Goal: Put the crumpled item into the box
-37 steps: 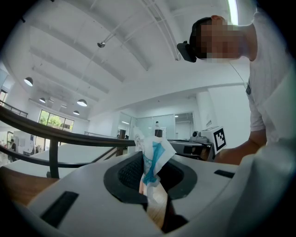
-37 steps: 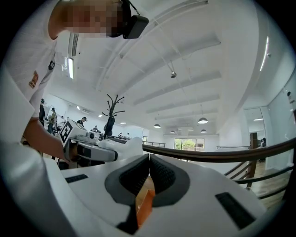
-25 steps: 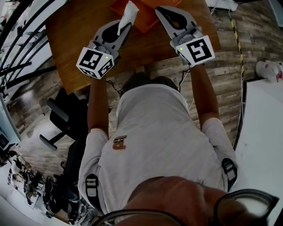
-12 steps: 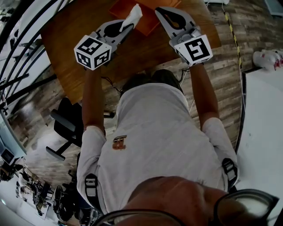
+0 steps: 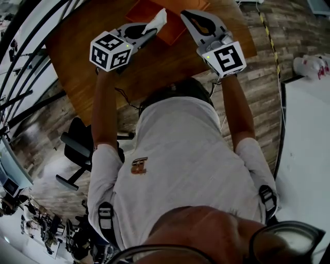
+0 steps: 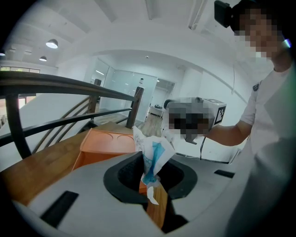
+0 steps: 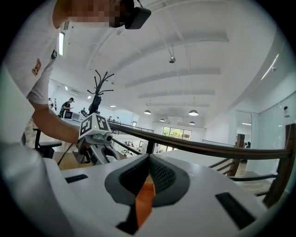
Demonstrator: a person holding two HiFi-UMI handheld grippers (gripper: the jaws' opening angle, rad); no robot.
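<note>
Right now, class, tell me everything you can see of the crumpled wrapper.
The wrapper is white with blue print, thin and creased, like paper or film. The left gripper pinches it near its lower end; the rest sticks up loose past the jaw tips. Nothing else touches it. The orange box lies beyond.

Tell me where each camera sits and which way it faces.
Head view: on the head, facing steeply down at table, box, left tool, right tool; torso, arms show.
Left gripper view: on the left tool, facing along jaws clamping paper, toward box and right tool; right forearm shows.
Right gripper view: on the right tool, facing level toward left tool and railing; left forearm shows.
Shared: each gripper view shows the other tool.
</note>
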